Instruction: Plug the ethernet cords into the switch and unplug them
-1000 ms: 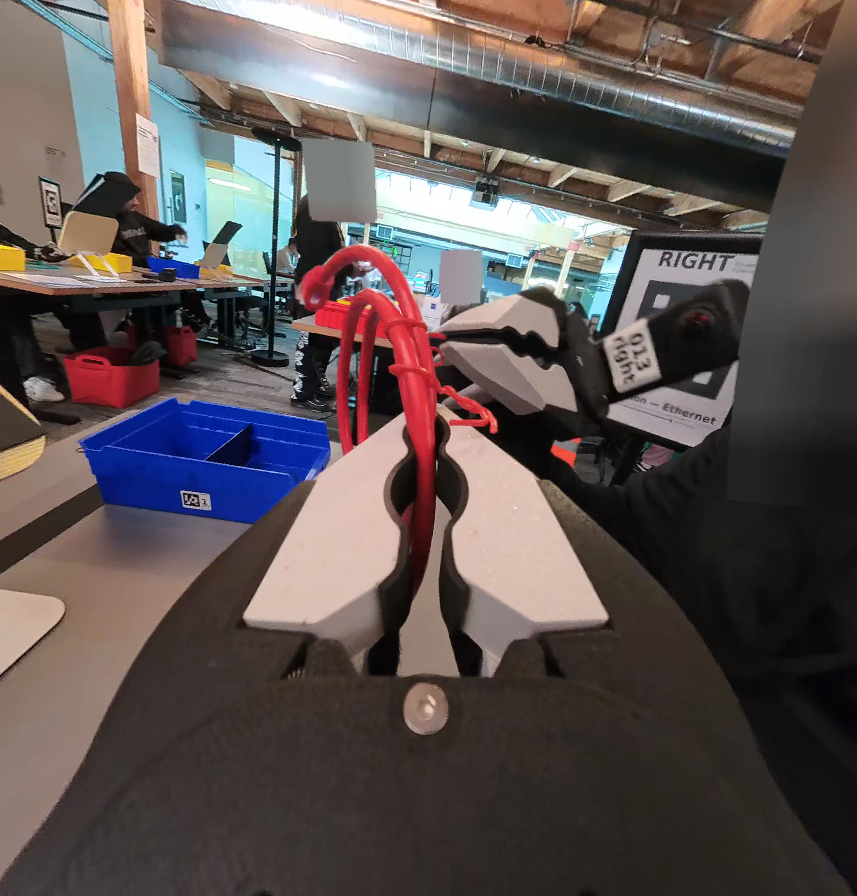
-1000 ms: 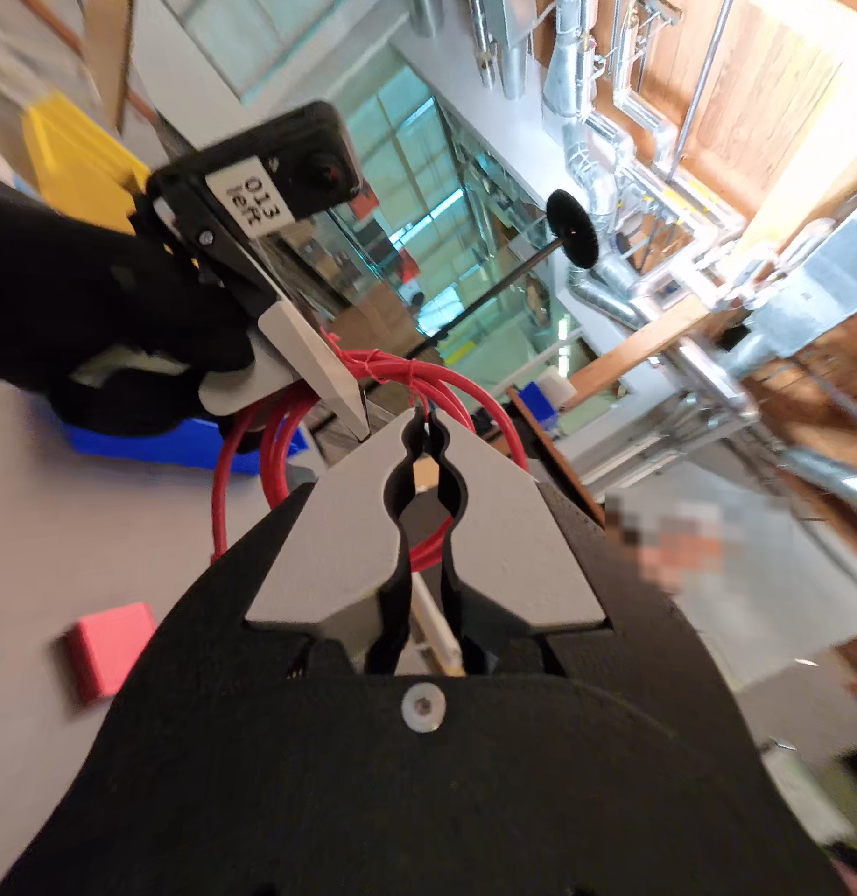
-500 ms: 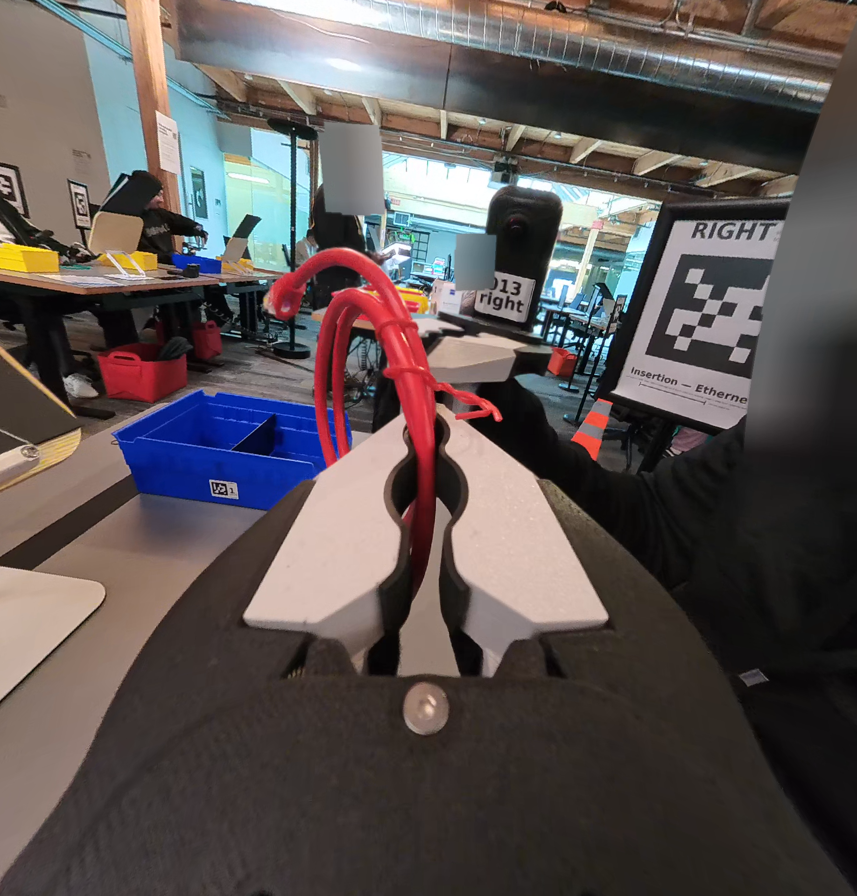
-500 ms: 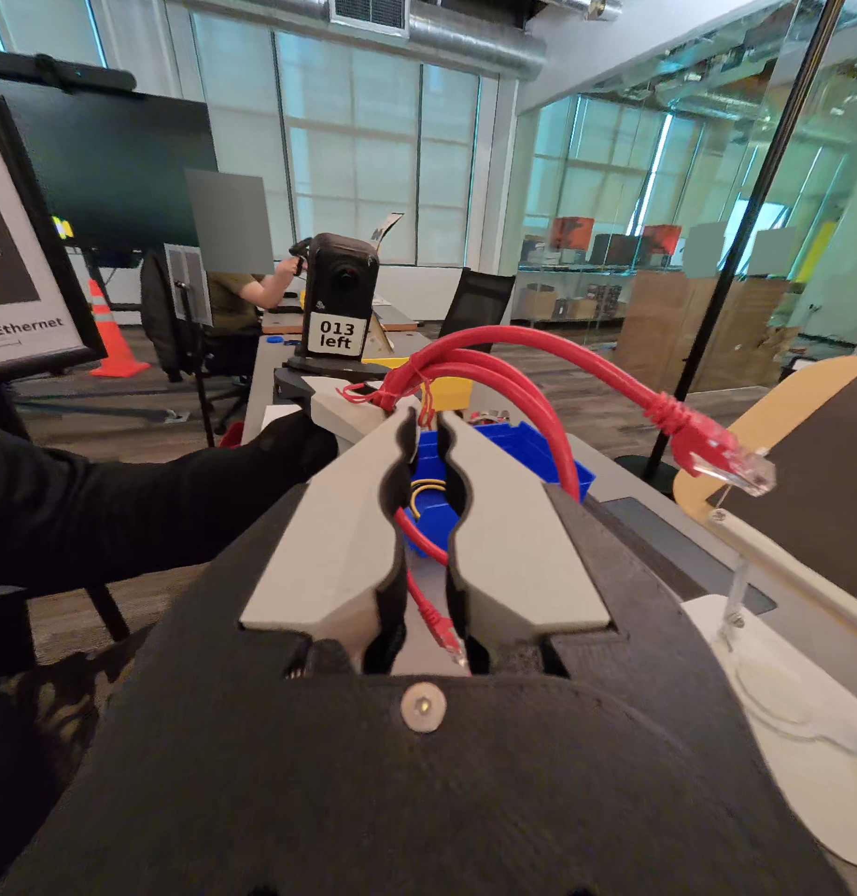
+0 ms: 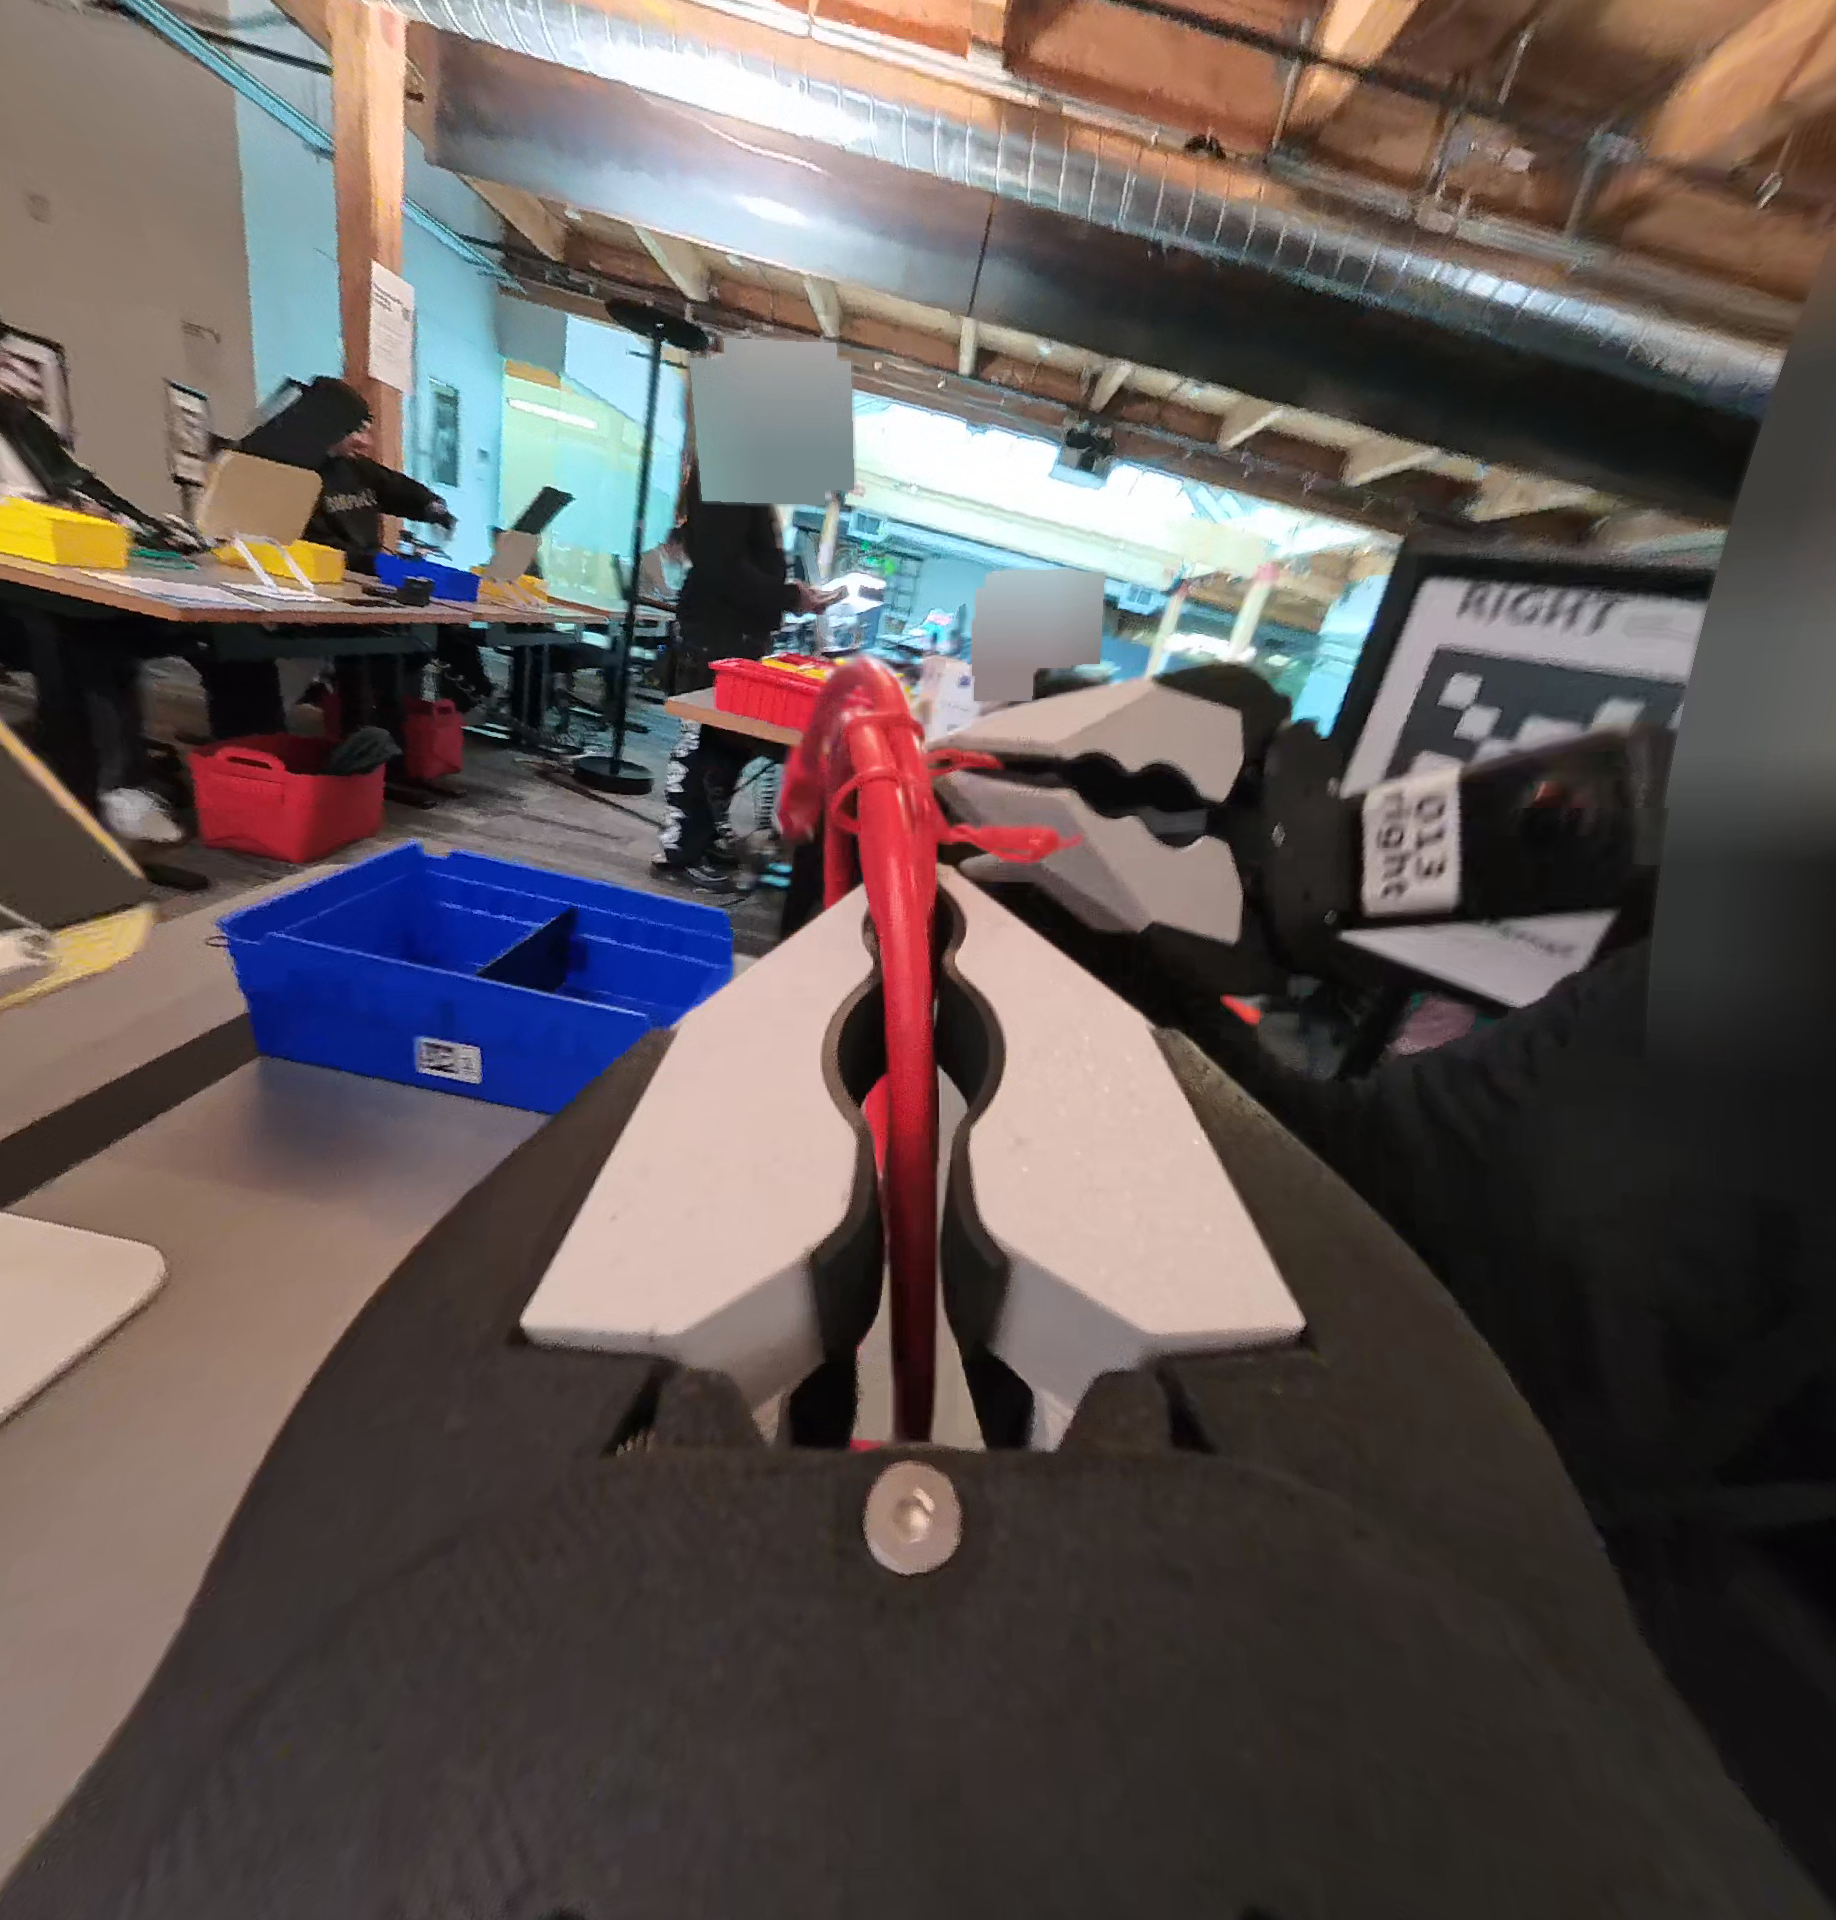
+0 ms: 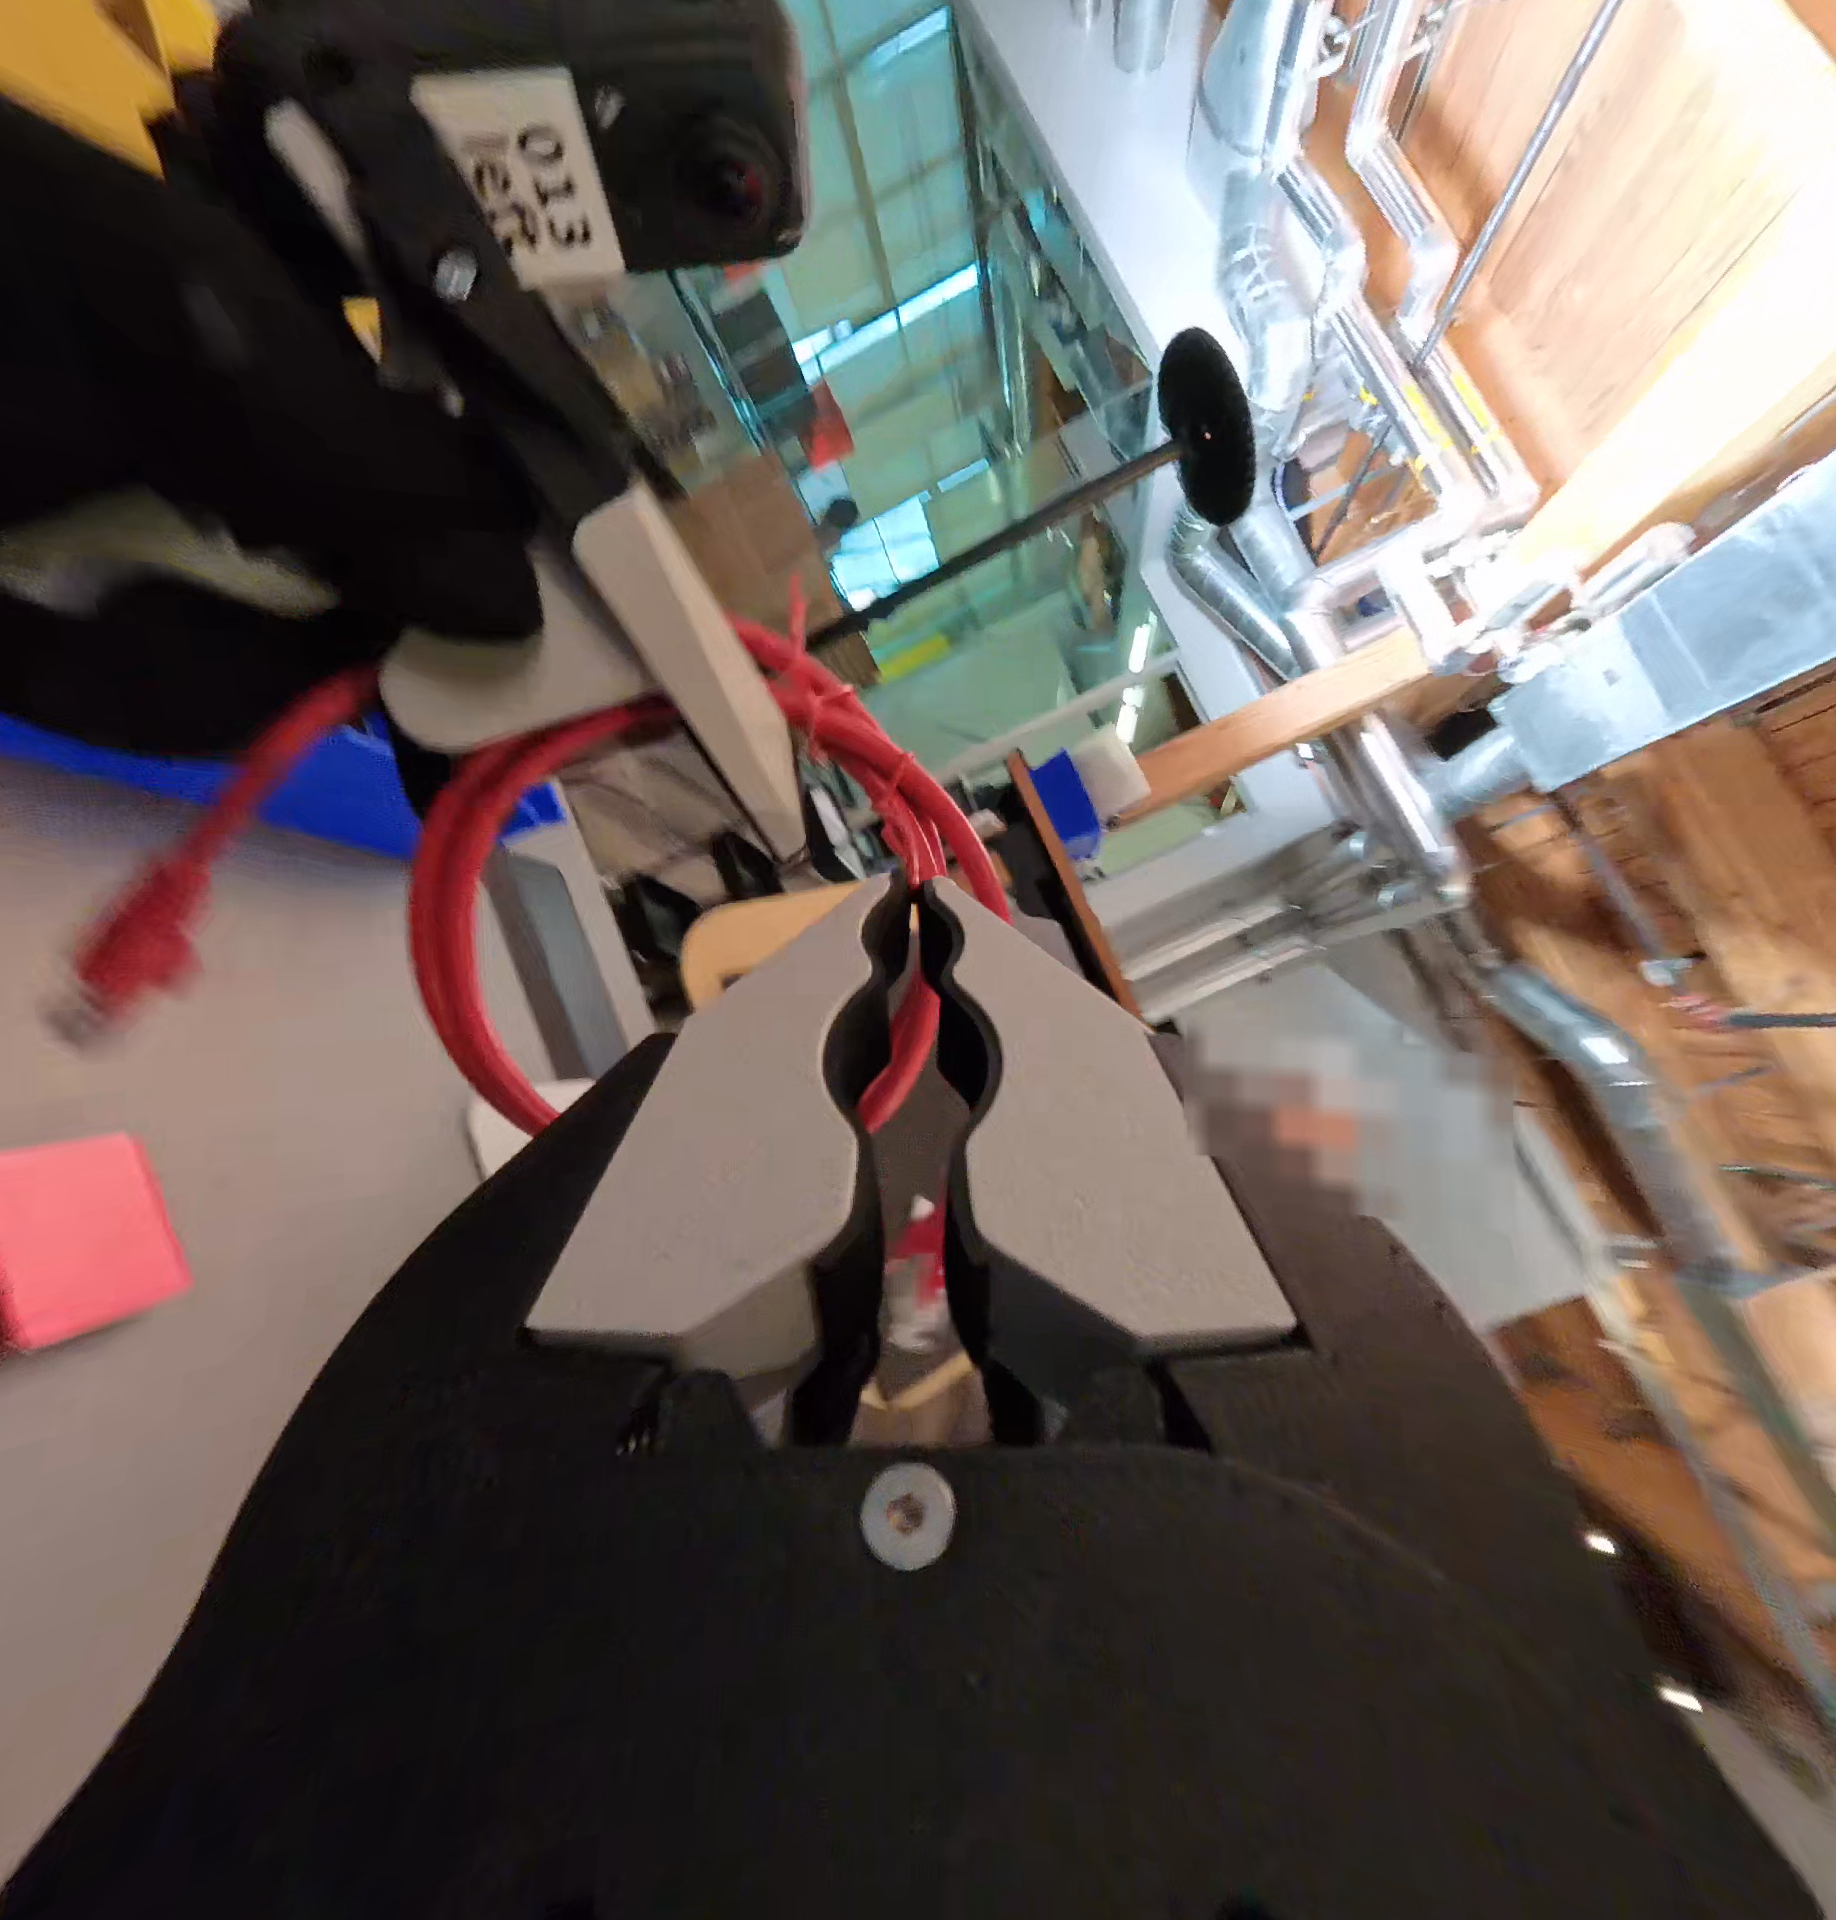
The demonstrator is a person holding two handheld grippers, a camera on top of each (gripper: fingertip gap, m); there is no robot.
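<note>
Left wrist view, nearest first: the left gripper [image 5: 906, 914] is clenched on the red ethernet cord [image 5: 909, 1091], which runs straight up the middle of the frame between the pale fingers [image 5: 727, 1153], its long axis in line with them. Just past the tips the coiled strands are bound by a thin red twist tie [image 5: 981, 836], and the right gripper [image 5: 955, 800] comes in from the right of the frame, its tips meeting the bundle at that tie. Beyond, at middle left, a blue bin [image 5: 457, 1023] sits on the grey bench [image 5: 218, 1195].

Right wrist view, rolled sideways, shows its own fingers [image 6: 732, 1143] closed on the bundle at their very tips, loops hanging to the left of centre; one plug [image 6: 129, 951] dangles blurred at the left edge. A pink block [image 6: 62, 1242] lies on the bench at lower left.

Both hands are on the cord, so I judge the next move turns on freeing the tie. No switch shows in either view, and whether the right tips pinch the tie or only the strands is too small to tell.
</note>
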